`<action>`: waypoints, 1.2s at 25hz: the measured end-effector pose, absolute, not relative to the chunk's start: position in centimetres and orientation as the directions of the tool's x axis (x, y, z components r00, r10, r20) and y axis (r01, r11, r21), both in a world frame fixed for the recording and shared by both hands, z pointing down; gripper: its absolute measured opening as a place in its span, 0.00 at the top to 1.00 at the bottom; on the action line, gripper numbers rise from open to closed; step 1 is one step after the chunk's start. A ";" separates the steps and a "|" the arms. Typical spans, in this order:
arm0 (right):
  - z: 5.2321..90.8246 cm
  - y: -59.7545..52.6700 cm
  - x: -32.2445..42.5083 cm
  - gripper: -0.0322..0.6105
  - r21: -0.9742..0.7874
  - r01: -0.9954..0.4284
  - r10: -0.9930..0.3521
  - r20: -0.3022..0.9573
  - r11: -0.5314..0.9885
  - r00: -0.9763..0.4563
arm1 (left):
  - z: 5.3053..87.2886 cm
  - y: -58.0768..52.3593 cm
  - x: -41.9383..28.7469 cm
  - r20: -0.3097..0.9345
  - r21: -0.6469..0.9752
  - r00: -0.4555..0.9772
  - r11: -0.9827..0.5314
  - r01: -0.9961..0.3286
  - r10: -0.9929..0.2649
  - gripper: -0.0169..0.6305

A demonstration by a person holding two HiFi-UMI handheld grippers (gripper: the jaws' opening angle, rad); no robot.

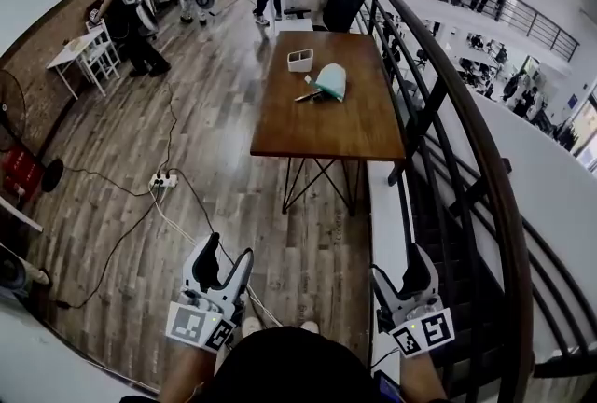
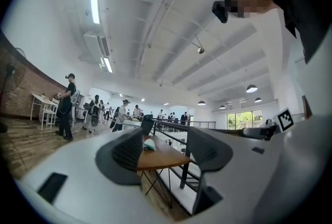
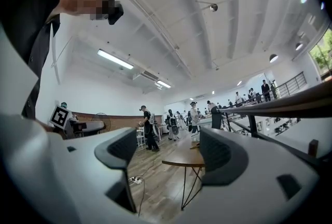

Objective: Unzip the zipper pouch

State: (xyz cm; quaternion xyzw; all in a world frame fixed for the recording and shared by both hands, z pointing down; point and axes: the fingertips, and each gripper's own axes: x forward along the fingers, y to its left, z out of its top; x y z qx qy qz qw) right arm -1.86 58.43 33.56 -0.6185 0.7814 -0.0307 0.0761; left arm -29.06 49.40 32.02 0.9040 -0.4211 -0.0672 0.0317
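The pale teal zipper pouch (image 1: 330, 80) lies on the far half of a brown wooden table (image 1: 326, 126), a few steps ahead of me. Both grippers hang low by my body over the floor, well short of the table. My left gripper (image 1: 224, 263) stands open with nothing between its jaws, and so does my right gripper (image 1: 399, 270). In the left gripper view the open left gripper (image 2: 166, 151) frames the table and the small pouch (image 2: 150, 144). The open right gripper (image 3: 171, 151) frames the table (image 3: 189, 159) seen from its edge.
A white box (image 1: 300, 61) and a thin pen-like item (image 1: 308, 96) lie beside the pouch. A black railing (image 1: 448, 84) and stairs run along the table's right side. A power strip (image 1: 162, 179) with cables lies on the wood floor. Several people stand at the back.
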 end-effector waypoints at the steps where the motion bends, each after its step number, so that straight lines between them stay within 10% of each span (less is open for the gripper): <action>1: 33.6 58.6 -1.6 0.38 -0.142 -0.963 -0.972 -0.080 0.229 -0.220 | 32.1 49.5 -28.7 -0.089 0.114 0.639 -0.645 -0.756 -0.764 0.56; 30: 34.9 49.6 1.1 0.57 -0.073 -0.990 -0.992 0.017 0.121 -0.122 | 35.4 38.1 -25.1 -0.052 0.123 0.726 -0.726 -0.677 -0.686 0.60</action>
